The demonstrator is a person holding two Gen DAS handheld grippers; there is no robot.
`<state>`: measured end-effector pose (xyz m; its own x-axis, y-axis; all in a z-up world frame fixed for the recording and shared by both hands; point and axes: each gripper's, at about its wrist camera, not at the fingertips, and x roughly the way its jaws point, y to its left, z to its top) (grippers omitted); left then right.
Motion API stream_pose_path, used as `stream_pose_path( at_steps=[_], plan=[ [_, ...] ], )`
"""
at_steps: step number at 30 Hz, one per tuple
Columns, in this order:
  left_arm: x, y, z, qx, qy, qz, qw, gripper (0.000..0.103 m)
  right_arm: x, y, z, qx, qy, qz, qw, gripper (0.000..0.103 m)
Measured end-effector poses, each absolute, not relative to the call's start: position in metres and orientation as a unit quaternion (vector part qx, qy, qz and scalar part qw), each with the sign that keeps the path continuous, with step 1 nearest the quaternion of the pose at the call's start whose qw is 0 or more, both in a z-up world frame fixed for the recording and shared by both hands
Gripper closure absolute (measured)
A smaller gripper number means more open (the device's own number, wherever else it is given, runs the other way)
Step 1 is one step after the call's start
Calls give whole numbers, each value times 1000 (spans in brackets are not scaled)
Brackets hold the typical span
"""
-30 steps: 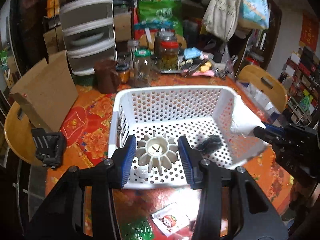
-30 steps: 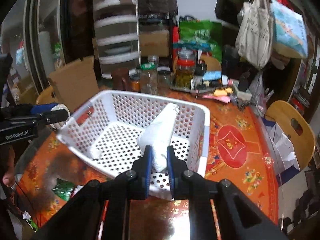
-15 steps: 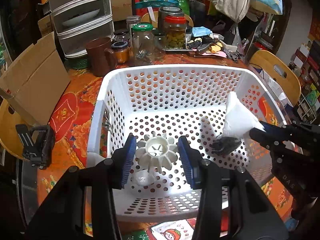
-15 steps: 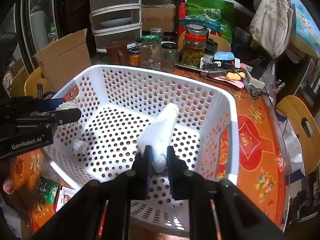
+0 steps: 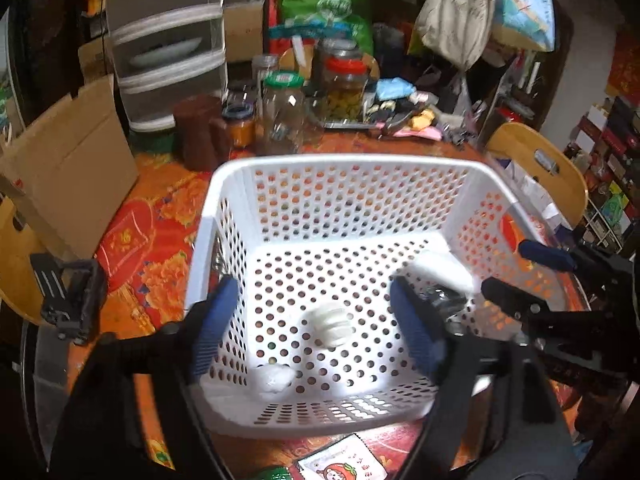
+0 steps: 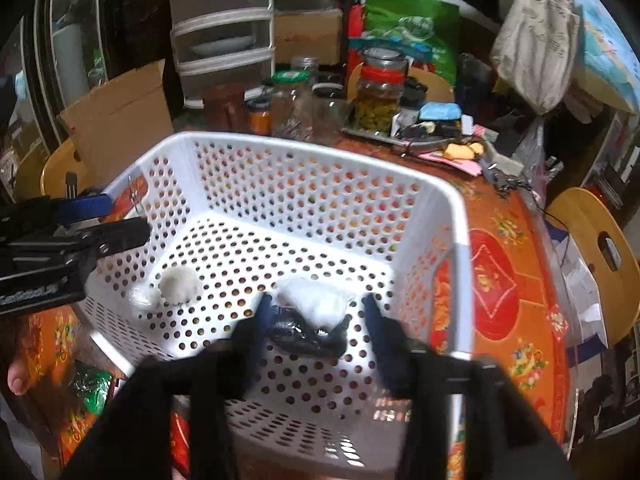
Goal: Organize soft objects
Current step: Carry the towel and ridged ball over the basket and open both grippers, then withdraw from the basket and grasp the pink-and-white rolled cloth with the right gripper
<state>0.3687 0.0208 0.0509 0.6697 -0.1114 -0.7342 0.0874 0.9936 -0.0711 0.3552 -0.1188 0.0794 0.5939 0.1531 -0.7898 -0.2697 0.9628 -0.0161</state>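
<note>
- Both claws have just been opening: the left gripper [image 5: 312,326] stands wide over the white ribbed toy [image 5: 331,325], free on the white perforated basket [image 5: 340,168] floor at lower centre of its view.
- The right gripper [image 6: 316,316] gapes too, nothing pinched; its white cloth [image 6: 310,300] lies on a black crumpled piece [image 6: 306,336], lower centre.
- Judgement: lift each claw straight up, clearing the rim without snagging cloth.
- A small white lump [image 5: 274,378] sits beside the near wall.

Red-patterned table [image 5: 160,216] bears white basket [image 5: 344,168], jars [image 5: 286,112].
</note>
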Motion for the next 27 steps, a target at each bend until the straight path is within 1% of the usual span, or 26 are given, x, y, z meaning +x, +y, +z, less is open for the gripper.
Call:
stream_pose_path(
  at_steps=[1,3,4,6,8,14,18,22,27],
  plan=[
    [364,20,57,-6,397,-49,917,15,353,-121,83,-65,431,117,892,29],
    [353,21,66,11,388,-35,921,9,344,-127,92,-59,421,120,897,22],
    [346,22,71,19,384,-32,923,8,341,-130,96,-56,416,121,899,19],
    [329,30,81,22,375,-26,926,6,327,-139,106,-55,401,111,908,8],
    [311,42,88,18,369,-24,929,4,317,-146,111,-52,394,111,911,3],
    [266,79,95,16,366,-6,931,3,284,-167,117,-41,386,103,916,0],
    [228,93,89,22,362,-4,932,3,251,-172,116,-41,379,104,919,0],
    [192,100,64,7,370,-11,929,3,222,-167,105,-39,379,116,917,0],
    [166,98,10,-11,393,-11,920,3,180,-156,72,-23,382,136,914,0]
  ],
)
